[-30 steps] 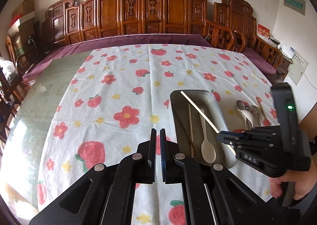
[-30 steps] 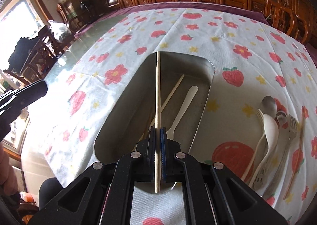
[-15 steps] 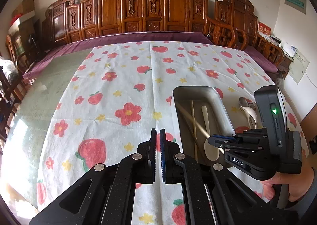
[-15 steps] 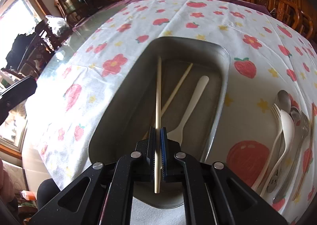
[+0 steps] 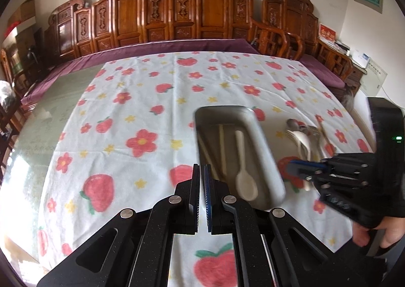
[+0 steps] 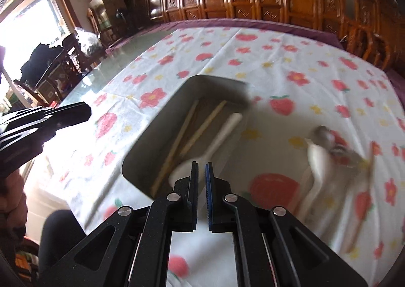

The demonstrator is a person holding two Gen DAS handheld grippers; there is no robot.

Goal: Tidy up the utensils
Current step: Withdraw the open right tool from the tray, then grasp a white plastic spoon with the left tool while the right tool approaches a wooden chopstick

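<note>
Right gripper has released the chopstick — now in the tray; left gripper clenched, empty.

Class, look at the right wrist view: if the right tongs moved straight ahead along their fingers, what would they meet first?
Probably the bowl of the white plastic spoon lying in the grey metal tray, just ahead of the right tongs. Blur makes depth uncertain; they may pass above it.
</note>
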